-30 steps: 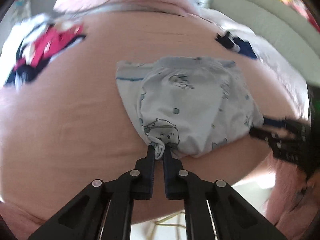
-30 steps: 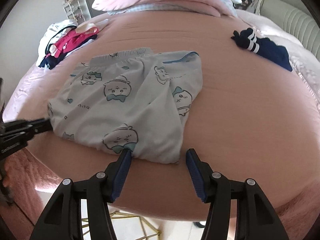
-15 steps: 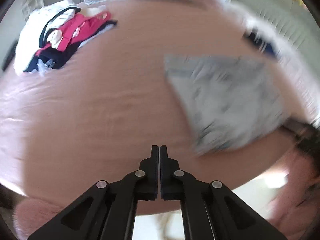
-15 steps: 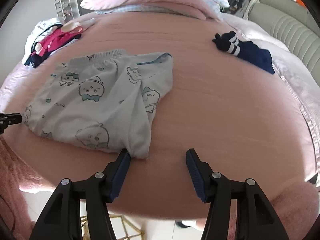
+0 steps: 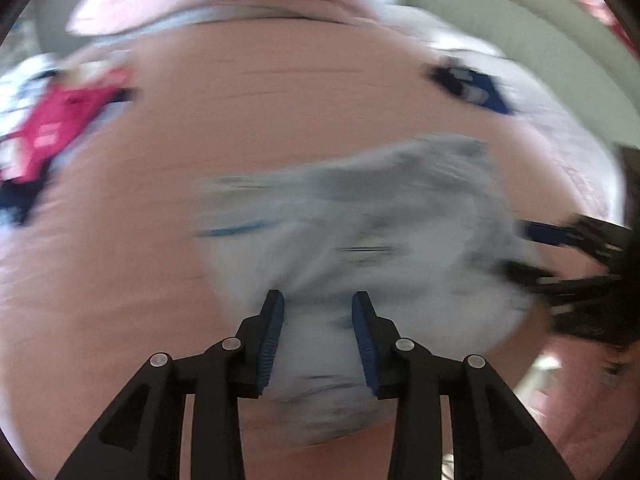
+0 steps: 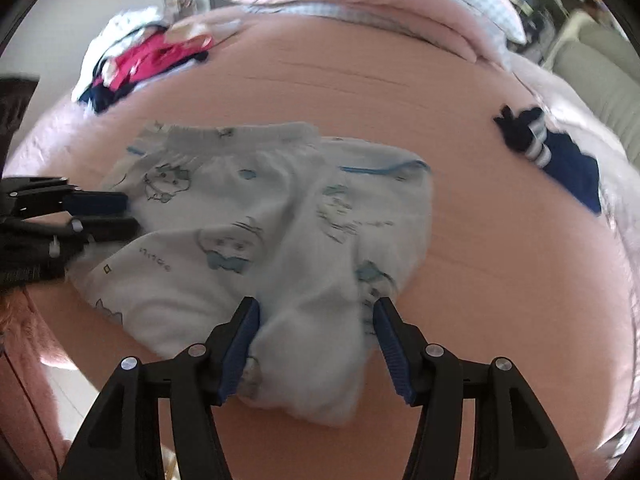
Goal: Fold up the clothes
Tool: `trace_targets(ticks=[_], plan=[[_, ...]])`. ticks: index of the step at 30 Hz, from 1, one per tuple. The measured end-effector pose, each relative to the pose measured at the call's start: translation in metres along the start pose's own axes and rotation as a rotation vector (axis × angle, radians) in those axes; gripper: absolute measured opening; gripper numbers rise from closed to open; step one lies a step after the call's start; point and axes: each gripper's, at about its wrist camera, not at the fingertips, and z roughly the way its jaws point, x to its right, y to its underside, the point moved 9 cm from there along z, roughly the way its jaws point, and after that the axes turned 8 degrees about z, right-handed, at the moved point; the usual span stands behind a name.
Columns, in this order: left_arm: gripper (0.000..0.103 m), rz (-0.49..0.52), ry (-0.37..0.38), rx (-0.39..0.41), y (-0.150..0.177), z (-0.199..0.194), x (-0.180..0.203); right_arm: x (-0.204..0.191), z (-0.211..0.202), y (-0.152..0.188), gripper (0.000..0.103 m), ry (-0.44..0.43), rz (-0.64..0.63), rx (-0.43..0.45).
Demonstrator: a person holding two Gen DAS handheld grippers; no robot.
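soft white cartoon-print folded garment (image 6: 280, 248) lying on smooth pink bedsheet (image 6: 500, 280) | left gripper (image 5: 318, 300) jaws opening, released, straddling fabric at 6 o'clock | right gripper (image 6: 318, 306) gaping, unclenched, straddling hem

Soft matt cotton-like cloth on the pale printed shorts (image 6: 280, 240), with a gathered, ribbed-looking waistband. Smooth matt pink fabric on the bed sheet (image 6: 400, 92), lightly creased; fuzzy pink pile on the blanket edge (image 6: 24, 328). Matt black plastic on both gripper frames, ridged blue pads (image 6: 240, 344), shiny metal pins (image 6: 130, 364).
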Motion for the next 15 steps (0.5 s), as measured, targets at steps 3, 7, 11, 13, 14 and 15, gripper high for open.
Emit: trace_targets(ticks=[3, 7, 11, 13, 14, 15], plan=[[0.032, -0.067, 0.02, 0.038, -0.01, -0.012, -0.023, 0.016, -0.005, -0.004, 0.057, -0.01, 0.023, -0.04], [0.032, 0.029, 0.197, 0.112, -0.039, -0.015, 0.021, -0.009, -0.013, -0.044, 0.058, -0.048, -0.081, 0.013], [0.034, 0.203, 0.143, 0.031, -0.033, 0.022, 0.063, -0.049, 0.005, -0.056, 0.059, -0.121, -0.162, 0.034], [0.035, 0.178, 0.074, 0.042, -0.034, 0.025, 0.052, -0.045, 0.024, -0.044, 0.059, -0.094, -0.13, -0.008], [0.034, 0.146, 0.033, 0.049, -0.036, 0.024, 0.044, -0.04, 0.024, -0.041, 0.059, -0.096, -0.114, -0.008], [0.034, 0.106, -0.043, 0.054, -0.038, 0.021, 0.029, -0.036, 0.023, -0.038, 0.059, -0.097, -0.098, -0.008]])
